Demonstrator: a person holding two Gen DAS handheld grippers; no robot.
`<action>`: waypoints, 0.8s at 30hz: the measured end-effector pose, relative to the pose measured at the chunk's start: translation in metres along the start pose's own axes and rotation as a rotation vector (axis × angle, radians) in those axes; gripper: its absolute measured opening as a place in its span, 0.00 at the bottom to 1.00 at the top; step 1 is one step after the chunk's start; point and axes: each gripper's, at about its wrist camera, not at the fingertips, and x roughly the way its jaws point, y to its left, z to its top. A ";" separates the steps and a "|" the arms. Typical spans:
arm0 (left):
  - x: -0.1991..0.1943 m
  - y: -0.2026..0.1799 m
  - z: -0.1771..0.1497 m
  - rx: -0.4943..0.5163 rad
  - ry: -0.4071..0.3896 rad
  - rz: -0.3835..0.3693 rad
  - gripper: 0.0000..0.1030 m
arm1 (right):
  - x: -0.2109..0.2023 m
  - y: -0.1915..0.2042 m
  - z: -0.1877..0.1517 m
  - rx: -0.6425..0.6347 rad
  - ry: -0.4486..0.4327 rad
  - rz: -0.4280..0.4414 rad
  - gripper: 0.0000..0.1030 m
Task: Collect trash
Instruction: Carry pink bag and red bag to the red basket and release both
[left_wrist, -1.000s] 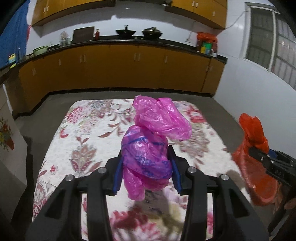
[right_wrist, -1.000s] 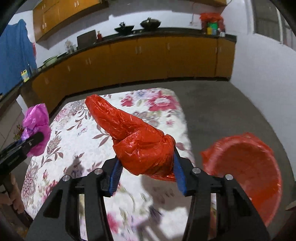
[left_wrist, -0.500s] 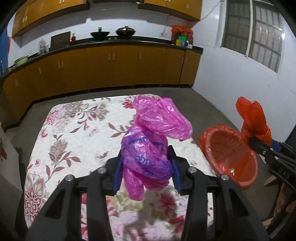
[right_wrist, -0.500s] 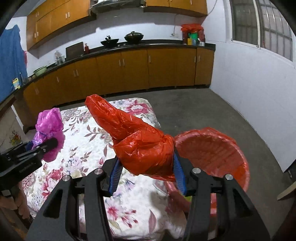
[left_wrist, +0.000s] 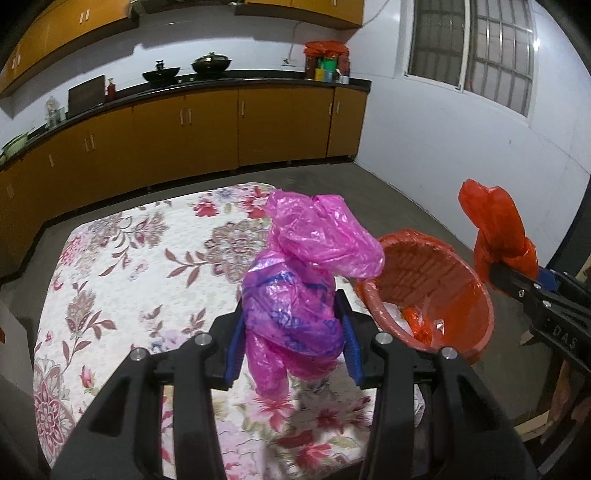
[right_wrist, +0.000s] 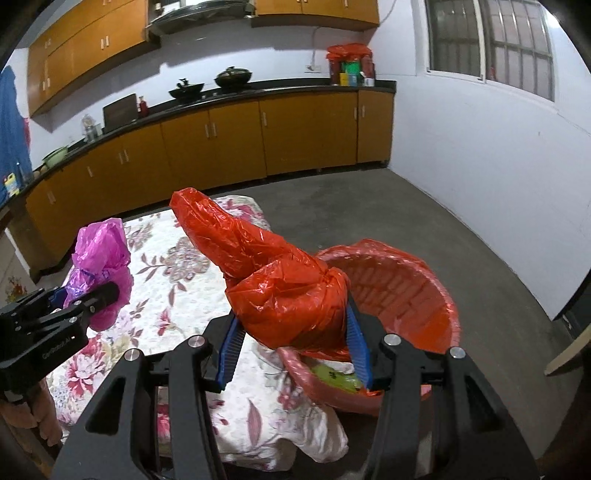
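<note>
Left gripper (left_wrist: 293, 332): blue pads clamped partway on a crumpled pink bag (left_wrist: 303, 284), held above the floral cloth (left_wrist: 129, 266).
Right gripper (right_wrist: 291, 343): pads pinched on a crinkled red bag (right_wrist: 273, 280), over the red-lined basket (right_wrist: 413, 291).
Left view only: white and red scraps (left_wrist: 413, 321) lying inside the basket.
Right view only: something green (right_wrist: 332, 374) under the bag.

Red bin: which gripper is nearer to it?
Right. The right gripper, holding the red bag, is at the red bin rim; the left gripper, with the pink bag, is over the floral cloth.
</note>
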 end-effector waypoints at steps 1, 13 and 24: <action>0.002 -0.003 0.000 0.007 0.001 -0.001 0.42 | 0.001 -0.003 -0.001 0.004 0.000 -0.016 0.49; 0.021 -0.040 0.002 0.077 0.019 -0.040 0.42 | 0.008 -0.019 -0.006 0.050 0.013 -0.063 0.49; 0.042 -0.064 0.008 0.085 0.025 -0.143 0.43 | 0.006 -0.058 -0.004 0.182 -0.012 -0.042 0.49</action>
